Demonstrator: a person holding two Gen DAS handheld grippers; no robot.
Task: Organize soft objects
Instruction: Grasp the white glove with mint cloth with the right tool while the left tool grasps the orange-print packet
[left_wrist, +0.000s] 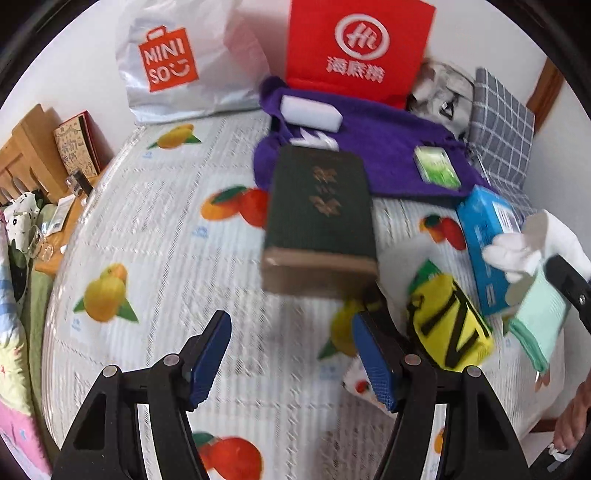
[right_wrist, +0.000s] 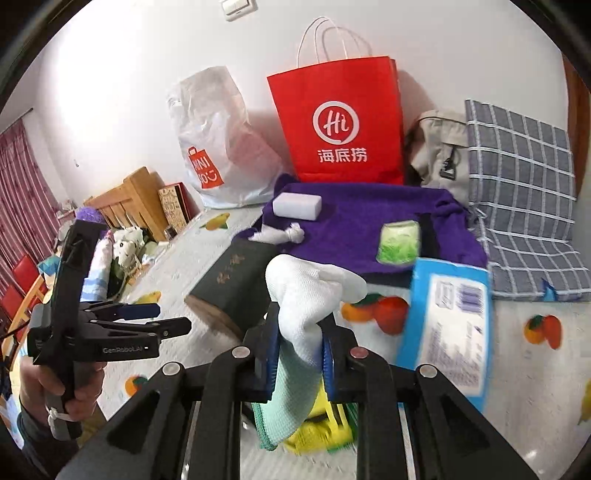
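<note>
Partway: sponge, knotted rag and green packet lie on the purple towel; my right gripper clamps a white-and-mint cloth (yellow pouch still off the towel), my left gripper gapes empty.

Bright, even daylight in both views, soft shadows behind red paper bag. Heavy fisheye bending, black vignette at corners. Motion blur smears green book and blue box; wall slightly overexposed.
</note>
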